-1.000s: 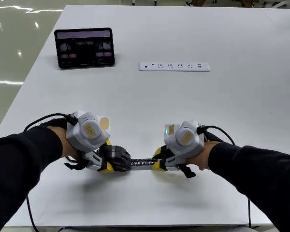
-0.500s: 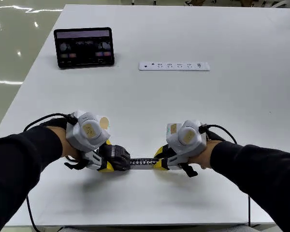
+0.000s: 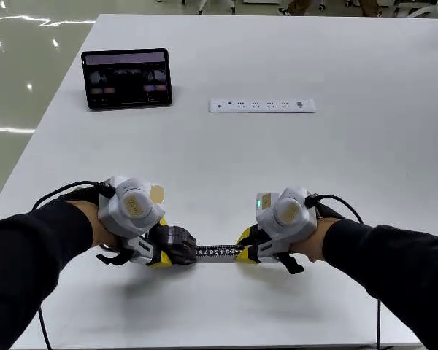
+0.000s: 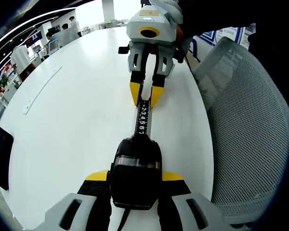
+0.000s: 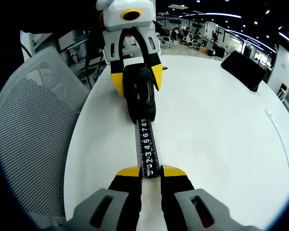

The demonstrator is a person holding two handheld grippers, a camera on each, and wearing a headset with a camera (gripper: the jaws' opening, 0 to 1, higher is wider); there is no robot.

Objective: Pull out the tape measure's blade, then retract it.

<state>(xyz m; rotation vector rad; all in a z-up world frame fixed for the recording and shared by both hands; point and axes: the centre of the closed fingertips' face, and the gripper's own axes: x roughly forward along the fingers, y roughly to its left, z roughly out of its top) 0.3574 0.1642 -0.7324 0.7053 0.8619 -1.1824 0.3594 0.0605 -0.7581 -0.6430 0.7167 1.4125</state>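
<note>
Tape measure (image 3: 177, 244) at the near edge of the white table (image 3: 292, 168), lying between the two grippers; its black case (image 4: 135, 173) is clamped by its flanks between the jaws of the left gripper (image 3: 160, 255); the right gripper (image 3: 242, 252) pinches the free end of the blade (image 3: 217, 251), its jaws drawn together on the tip beside the lowest numerals. Long axis of the blade runs straight from one gripper to the other, left to right across the person and roughly parallel to the near table edge; a short run is exposed, numbered to about nine in the right gripper view. Seen from the right gripper, the case lies directly ahead along its jaws; the two grippers face each other tip to tip on that single line. Judged from this, the pull-out is at an early stage; further extension calls for the right gripper to travel rightward, away from the case and along the blade's own axis, while the left holds the case fixed; sideways drift would probably twist or kink the blade. Tablet (image 3: 128, 77) and power strip (image 3: 262, 106) stand well apart, toward the far side.
</note>
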